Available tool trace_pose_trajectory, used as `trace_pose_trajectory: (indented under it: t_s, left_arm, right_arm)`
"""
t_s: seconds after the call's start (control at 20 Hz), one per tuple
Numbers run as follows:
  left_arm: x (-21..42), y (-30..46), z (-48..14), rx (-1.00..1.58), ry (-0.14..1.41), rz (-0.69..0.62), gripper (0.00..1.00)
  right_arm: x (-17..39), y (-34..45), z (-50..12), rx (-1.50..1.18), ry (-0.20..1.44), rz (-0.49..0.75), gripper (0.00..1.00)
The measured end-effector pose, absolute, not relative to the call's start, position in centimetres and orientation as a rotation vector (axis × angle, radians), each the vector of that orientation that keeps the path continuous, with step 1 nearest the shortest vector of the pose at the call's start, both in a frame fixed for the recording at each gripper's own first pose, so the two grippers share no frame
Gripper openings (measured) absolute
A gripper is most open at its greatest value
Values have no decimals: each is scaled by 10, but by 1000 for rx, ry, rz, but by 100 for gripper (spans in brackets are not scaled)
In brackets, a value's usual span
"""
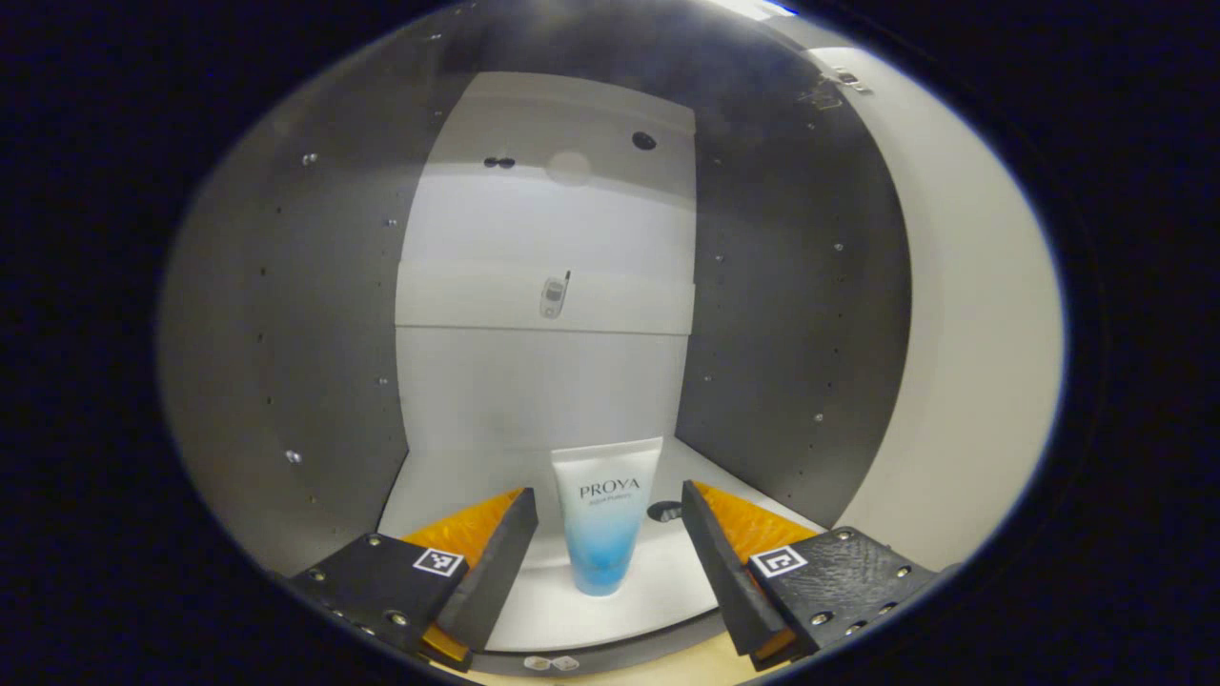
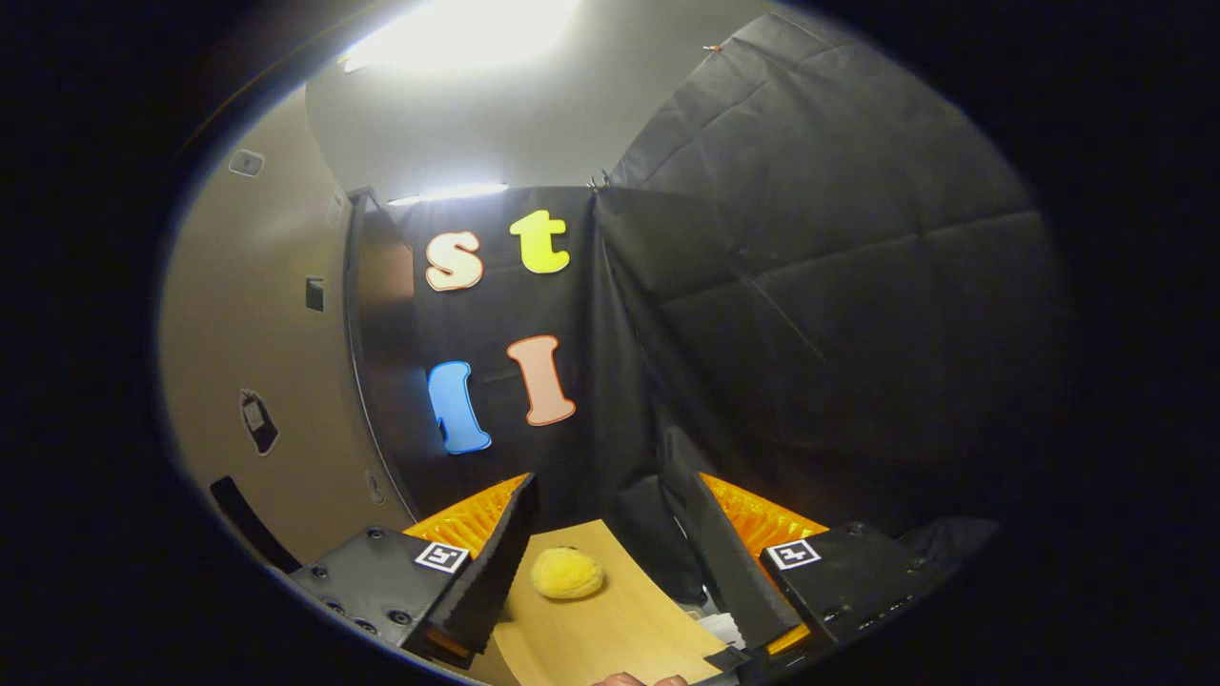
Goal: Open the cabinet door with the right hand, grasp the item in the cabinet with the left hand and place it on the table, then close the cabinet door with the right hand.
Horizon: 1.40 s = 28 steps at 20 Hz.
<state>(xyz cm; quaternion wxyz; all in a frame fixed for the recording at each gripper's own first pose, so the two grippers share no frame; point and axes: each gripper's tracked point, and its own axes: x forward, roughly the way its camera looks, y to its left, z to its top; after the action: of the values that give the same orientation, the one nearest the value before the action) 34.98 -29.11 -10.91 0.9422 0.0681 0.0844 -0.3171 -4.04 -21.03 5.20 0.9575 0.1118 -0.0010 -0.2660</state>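
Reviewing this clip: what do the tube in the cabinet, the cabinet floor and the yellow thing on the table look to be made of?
Tube: probably soft plastic, smooth, with a white-to-blue fade and a flat crimped top.
Cabinet floor: white board, likely laminate, with a smooth matte face; the material is unclear.
Yellow lump: fuzzy, uneven surface, perhaps sponge or plush; too small to be sure.
Table: pale wood-look top, faint grain.

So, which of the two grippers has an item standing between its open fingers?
The left gripper: the tube stands upright between its fingers inside the cabinet, untouched.
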Motion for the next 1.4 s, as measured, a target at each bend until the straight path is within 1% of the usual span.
trace_pose_trajectory:
  t_s: [0.05, 0.15, 0.25, 0.4, 0.45, 0.55, 0.65, 0.75, 1.05, 1.2, 1.4]
  left_arm:
    - [352, -291, -113, 143, 179, -635, 93]
    - [353, -291, -119, 134, 198, -618, 89]
    - [352, -293, -122, 113, 203, -619, 91]
    - [352, -290, -123, 111, 200, -596, 63]
    - [351, -290, -120, 112, 195, -590, 63]
    - [346, -292, -122, 122, 196, -605, 50]
    - [341, -291, -123, 156, 179, -618, 51]
    - [335, -293, -120, 173, 168, -614, 47]
    - [319, -288, -92, 163, 84, -612, 42]
    - [312, -278, -78, 136, 49, -613, 41]
    - [312, -270, -78, 129, 53, -620, 41]
  right_arm:
    - [-36, -216, 49, 233, 5, -537, 97]
    - [-26, -221, 47, 230, 18, -515, 98]
    - [-19, -224, 42, 220, 32, -495, 97]
    - [-8, -228, 42, 225, 38, -457, 97]
    - [-5, -229, 43, 228, 34, -446, 97]
    - [2, -231, 42, 233, 34, -422, 98]
    - [8, -232, 42, 231, 35, -393, 97]
    - [10, -232, 38, 236, 42, -365, 97]
    - [27, -230, 36, 243, 46, -294, 97]
    - [27, -223, 35, 242, 40, -280, 97]
    - [19, -208, 39, 251, 33, -291, 97]
